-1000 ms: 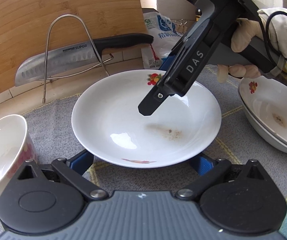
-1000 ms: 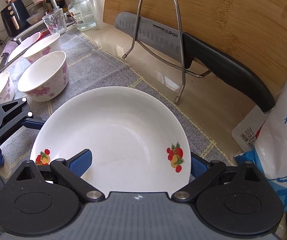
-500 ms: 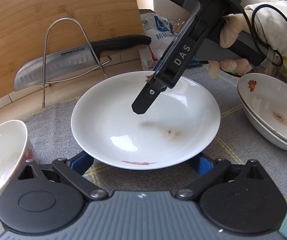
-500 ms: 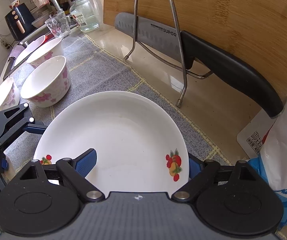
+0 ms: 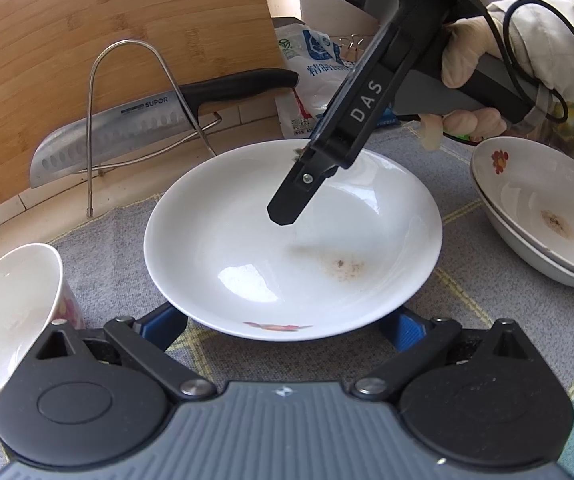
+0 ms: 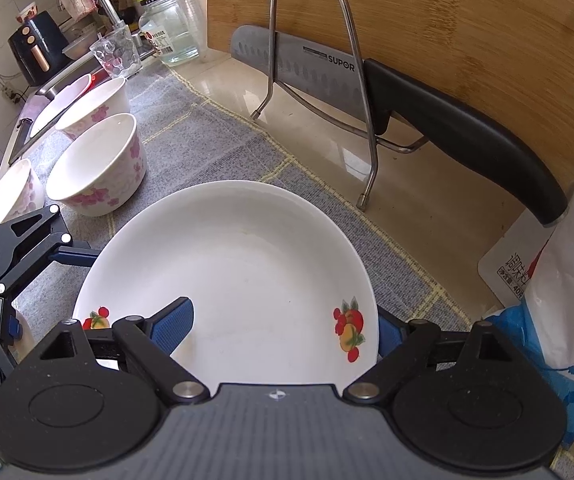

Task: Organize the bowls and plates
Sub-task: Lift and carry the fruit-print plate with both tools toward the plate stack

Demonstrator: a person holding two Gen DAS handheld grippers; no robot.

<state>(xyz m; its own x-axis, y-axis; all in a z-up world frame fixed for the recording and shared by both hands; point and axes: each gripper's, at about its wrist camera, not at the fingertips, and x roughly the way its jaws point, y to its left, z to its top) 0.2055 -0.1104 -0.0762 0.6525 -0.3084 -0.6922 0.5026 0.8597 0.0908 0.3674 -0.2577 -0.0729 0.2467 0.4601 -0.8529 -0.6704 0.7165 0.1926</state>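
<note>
From the left wrist, the shallow white ceramic plate with fruit prints [image 5: 247, 240] sits on the grey woven mat [image 5: 99, 236] on the tabletop, holding only a brown smear. The left tool [image 5: 287, 326] stands apart beneath its near rim. From the right wrist, the right tool [image 6: 283, 322] straddles the plate's rim, its jaws having just been closing; I cannot tell whether they grip it. 3 empty white floral bowls [image 6: 99, 164] stand left.

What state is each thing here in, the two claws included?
Left gripper, open, plate edge between its fingers.
Right gripper, open; jaws have just been closing, plate rim between them.
Plate, flat on mat, stained.
Knife, lying in wire rack.
Pink-flowered bowl, upright, empty.
</note>
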